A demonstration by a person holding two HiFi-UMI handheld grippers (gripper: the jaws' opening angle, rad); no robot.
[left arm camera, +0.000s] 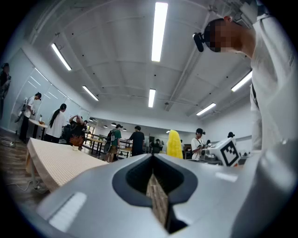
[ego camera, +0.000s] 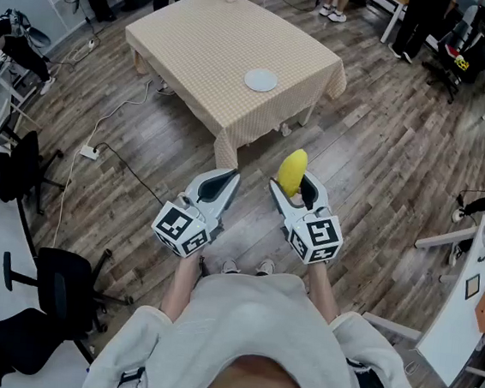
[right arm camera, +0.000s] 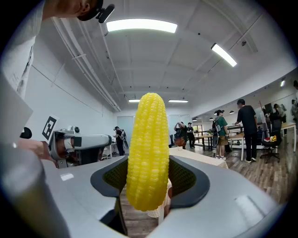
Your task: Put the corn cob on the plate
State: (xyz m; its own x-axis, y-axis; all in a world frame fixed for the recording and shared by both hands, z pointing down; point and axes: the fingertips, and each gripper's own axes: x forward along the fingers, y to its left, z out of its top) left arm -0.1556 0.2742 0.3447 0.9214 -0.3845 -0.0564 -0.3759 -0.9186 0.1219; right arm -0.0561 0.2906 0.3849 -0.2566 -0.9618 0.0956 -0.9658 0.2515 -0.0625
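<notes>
Right gripper [ego camera: 298,188]: jaws clamped on upright yellow corn cob [ego camera: 292,170]. Left gripper [ego camera: 221,181]: jaws together, empty. Round white plate [ego camera: 260,80] lies near the beige-clothed table's [ego camera: 198,46] front edge.

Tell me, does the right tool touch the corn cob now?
Touching. In the right gripper view, the right tool clamps the upright corn cob: both jaws press its sides, no gap.

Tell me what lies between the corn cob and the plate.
In the head view, only a strip of wooden floor and then the checked tablecloth separate the corn cob from the plate; nothing else stands on that stretch.
</notes>
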